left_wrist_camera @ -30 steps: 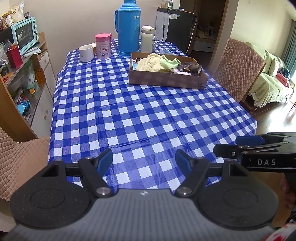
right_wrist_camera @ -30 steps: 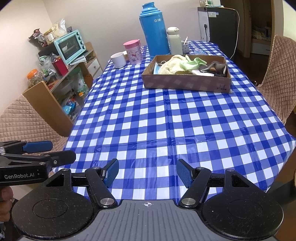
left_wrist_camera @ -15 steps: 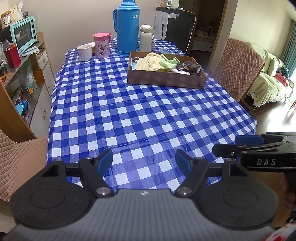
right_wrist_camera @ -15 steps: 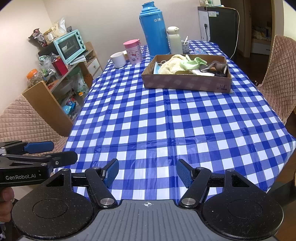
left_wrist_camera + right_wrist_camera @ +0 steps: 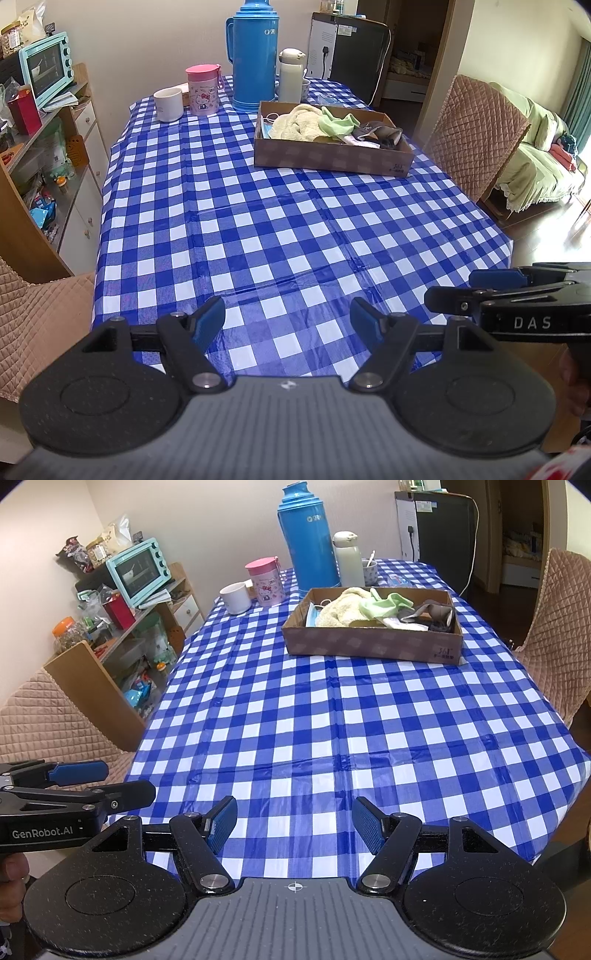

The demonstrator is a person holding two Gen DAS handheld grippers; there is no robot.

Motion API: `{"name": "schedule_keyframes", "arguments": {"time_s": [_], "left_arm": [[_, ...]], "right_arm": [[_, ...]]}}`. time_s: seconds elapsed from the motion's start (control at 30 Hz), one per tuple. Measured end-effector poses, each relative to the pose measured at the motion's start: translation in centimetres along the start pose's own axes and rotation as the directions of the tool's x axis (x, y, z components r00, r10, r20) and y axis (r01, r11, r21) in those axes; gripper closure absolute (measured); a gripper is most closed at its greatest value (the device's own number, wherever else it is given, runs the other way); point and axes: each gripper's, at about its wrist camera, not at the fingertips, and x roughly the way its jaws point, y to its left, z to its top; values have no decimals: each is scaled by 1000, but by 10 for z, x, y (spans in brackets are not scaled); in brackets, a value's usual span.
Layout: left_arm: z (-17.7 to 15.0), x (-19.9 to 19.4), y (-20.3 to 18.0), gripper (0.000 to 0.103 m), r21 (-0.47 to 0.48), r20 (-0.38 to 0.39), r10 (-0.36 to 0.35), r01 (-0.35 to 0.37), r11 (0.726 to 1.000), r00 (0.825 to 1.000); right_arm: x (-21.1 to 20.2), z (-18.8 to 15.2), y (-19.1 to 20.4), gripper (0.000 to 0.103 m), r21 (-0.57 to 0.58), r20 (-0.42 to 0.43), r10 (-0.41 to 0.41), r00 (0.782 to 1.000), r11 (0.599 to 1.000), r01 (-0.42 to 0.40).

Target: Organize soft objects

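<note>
The left claw (image 5: 287,320) and right claw (image 5: 294,821) hover level over the near edge of the checked worktop (image 5: 258,229), both with jaws spread wide and holding nothing. Compared with a second ago the left claw has drawn back slightly, so the scene sits a little farther off; the right view barely changes. The cardboard box (image 5: 373,642) of soft cloths (image 5: 345,609) lies far ahead, slightly right. The claw bodies read "DAS" and "GenRobot.AI".
</note>
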Motion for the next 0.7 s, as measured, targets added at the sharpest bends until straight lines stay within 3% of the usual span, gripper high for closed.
{"name": "schedule_keyframes", "arguments": {"time_s": [0.7], "left_arm": [[1,5,-3,30,5,-1,0,0,1000,1000]], "right_arm": [[2,1,-3,34,5,-2,-1,1000,1000,1]]}}
